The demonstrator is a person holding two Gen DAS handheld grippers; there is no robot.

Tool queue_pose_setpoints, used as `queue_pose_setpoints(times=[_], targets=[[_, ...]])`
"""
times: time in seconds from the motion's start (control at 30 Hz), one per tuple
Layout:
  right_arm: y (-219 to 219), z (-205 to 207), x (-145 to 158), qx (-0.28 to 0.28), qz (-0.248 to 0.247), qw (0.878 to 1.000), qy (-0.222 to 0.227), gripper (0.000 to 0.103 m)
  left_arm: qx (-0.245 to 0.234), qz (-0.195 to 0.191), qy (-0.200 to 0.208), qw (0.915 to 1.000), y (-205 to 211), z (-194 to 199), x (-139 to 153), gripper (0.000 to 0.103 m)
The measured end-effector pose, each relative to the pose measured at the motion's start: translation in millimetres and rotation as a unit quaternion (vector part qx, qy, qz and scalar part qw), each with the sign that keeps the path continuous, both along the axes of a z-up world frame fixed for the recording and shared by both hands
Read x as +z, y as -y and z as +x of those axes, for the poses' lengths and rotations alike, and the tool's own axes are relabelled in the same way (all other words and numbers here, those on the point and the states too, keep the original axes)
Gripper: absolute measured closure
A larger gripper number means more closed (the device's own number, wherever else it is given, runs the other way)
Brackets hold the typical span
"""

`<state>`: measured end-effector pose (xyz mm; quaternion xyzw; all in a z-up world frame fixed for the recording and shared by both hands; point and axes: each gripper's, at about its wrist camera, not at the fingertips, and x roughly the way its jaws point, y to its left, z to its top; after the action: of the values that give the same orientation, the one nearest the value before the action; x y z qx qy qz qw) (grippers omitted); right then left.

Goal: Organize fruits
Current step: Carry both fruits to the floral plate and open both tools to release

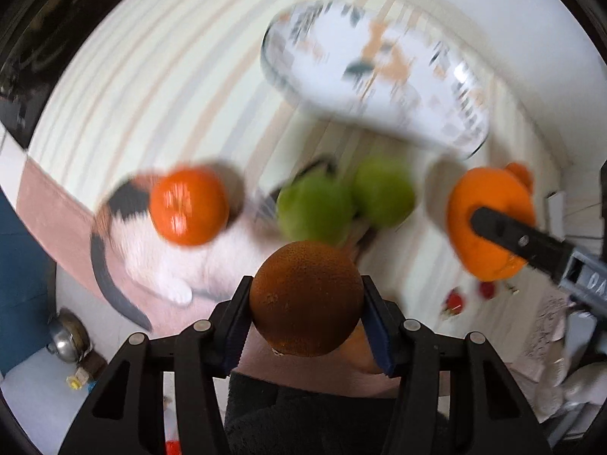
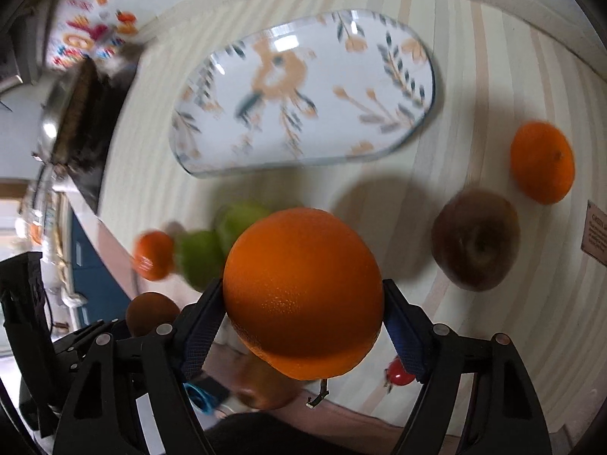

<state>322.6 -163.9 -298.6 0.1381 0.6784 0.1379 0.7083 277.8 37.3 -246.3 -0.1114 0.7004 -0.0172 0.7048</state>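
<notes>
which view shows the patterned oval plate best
The right wrist view: the white oval plate with orange and blue floral print lies whole and fairly sharp, rim to rim. The left wrist view shows the plate too, but heavily motion-blurred, pattern smeared.

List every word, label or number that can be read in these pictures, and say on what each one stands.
"DA", cut off: on the grey body of the right hand-held gripper.
"GREEN", first line only: on the brown card at the table edge; its smaller lines are unreadable.
Red and orange lettering on the colourful box: too blurred to read.
</notes>
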Motion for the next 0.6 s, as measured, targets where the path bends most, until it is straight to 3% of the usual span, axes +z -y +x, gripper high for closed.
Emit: queue_pose_setpoints(times=[0.13, 0.23, 0.43, 0.6], targets=[[5.6, 30.9, 33.5, -0.02, 0.007, 0.999, 0.039, 0.021, -0.012, -0.009, 0.041, 0.9991, -8.6, 43.1, 37.4, 0.052], [7.5, 70.3, 33.1, -0.037, -0.021, 0.998, 0.056, 0.021, -0.016, 0.006, 0.057, 0.9983, -8.1, 88.5, 44.0, 0.052], [12.1, 136.5, 8.2, -0.066, -0.077, 0.993, 0.067, 0.021, -0.003, 0.023, 0.039, 0.999, -14.4, 164.5, 4.7, 0.052], [9.7, 150.8, -13.9, -0.079, -0.101, 0.989, 0.079, 0.021, -0.004, 0.032, 0.009, 0.9994, -8.2, 203.2, -35.1, 0.052]])
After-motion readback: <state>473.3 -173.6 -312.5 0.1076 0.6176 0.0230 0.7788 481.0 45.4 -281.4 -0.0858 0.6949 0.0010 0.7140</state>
